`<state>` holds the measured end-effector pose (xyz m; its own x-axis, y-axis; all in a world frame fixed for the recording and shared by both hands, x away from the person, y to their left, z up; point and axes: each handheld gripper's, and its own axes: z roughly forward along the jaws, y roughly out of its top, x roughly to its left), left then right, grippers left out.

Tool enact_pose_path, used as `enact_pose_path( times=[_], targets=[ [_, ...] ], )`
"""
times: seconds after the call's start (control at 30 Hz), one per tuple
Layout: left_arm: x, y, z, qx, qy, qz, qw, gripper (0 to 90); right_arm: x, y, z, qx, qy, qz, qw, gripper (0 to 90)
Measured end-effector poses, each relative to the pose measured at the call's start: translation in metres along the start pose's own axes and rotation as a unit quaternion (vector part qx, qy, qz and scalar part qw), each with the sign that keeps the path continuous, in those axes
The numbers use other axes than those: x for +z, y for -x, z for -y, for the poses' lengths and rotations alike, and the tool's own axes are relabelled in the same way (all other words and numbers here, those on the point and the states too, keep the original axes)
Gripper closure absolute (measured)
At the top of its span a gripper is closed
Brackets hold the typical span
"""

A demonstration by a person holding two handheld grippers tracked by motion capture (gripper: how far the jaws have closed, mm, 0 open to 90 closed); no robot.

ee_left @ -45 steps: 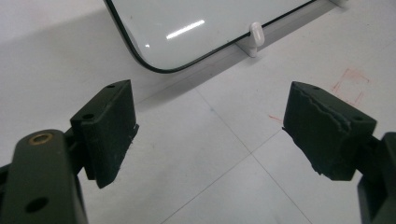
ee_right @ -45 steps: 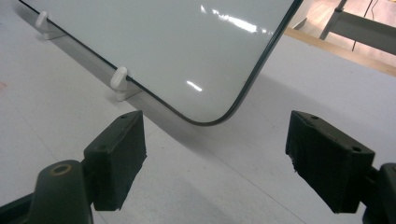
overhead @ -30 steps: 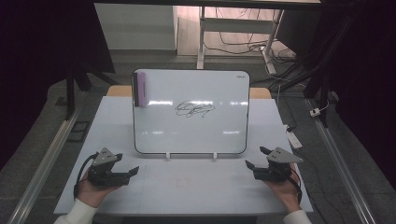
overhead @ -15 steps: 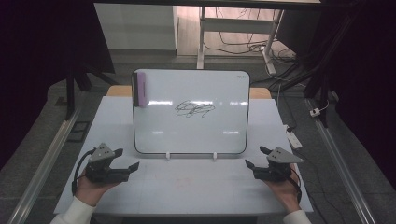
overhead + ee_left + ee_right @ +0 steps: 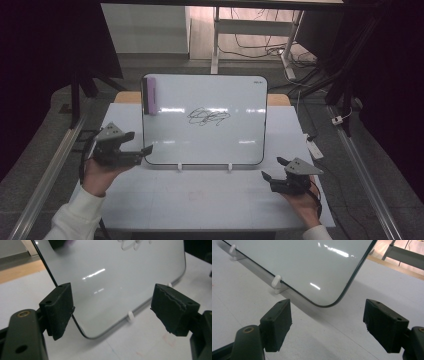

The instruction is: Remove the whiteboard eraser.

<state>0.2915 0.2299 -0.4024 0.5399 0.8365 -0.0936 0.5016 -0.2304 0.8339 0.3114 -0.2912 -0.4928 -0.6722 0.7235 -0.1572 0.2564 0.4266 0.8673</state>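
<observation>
At mid-table the whiteboard [image 5: 205,120] leans on its pegs; it looks rigid, light, slick, best pinched at its edge; left gripper [image 5: 142,150] beside its lower-left corner and right gripper [image 5: 265,175] gape wide, empty.

a white table [image 5: 210,200] carries a faint pink smear [image 5: 195,194] near its front. a wooden edge [image 5: 127,96] shows at the back corners. metal rails [image 5: 50,165] run along both sides. beyond stand a desk frame [image 5: 216,45] and loose cables [image 5: 260,42] on the floor. a white plug [image 5: 314,148] lies at the table's right edge.
</observation>
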Motion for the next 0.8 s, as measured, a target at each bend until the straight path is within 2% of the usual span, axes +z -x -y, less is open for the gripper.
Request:
enact_pose_path(
  times=[0.07, 0.1, 0.2, 0.23, 0.27, 0.43, 0.6, 0.8],
  targets=[
    [0.005, -0.008, -0.016, -0.002, 0.000, -0.016, 0.9999, 19.9, 0.000, 0.000, 0.000, 0.001, 0.000, 0.002, 1.0000, 22.1],
    [0.005, -0.008, -0.016, -0.002, 0.000, -0.016, 0.9999, 20.0, 0.000, 0.000, 0.000, 0.002, 0.000, 0.002, 1.0000, 22.1],
    [0.009, -0.015, -0.032, -0.004, 0.001, -0.030, 0.9996, 20.4, 0.001, 0.000, 0.001, 0.002, -0.002, 0.001, 1.0000, 22.1],
    [0.012, -0.021, -0.042, -0.006, 0.005, -0.038, 0.9993, 21.3, 0.001, 0.000, 0.001, -0.001, -0.002, 0.003, 1.0000, 22.2],
    [0.012, -0.021, -0.042, -0.006, 0.005, -0.038, 0.9993, 21.7, 0.001, 0.000, 0.001, -0.001, -0.003, 0.003, 1.0000, 22.2],
    [0.021, -0.032, -0.068, -0.009, 0.005, -0.049, 0.9987, 24.1, 0.002, -0.001, 0.002, 0.001, -0.007, 0.003, 1.0000, 22.3],
    [0.028, -0.038, -0.090, -0.005, 0.003, -0.065, 0.9979, 25.9, 0.003, -0.001, 0.003, 0.000, -0.009, 0.003, 1.0000, 22.3],
    [0.038, -0.045, -0.108, -0.010, 0.001, -0.080, 0.9967, 27.7, 0.003, -0.001, 0.004, 0.003, -0.012, 0.005, 0.9999, 22.3]
  ],
)
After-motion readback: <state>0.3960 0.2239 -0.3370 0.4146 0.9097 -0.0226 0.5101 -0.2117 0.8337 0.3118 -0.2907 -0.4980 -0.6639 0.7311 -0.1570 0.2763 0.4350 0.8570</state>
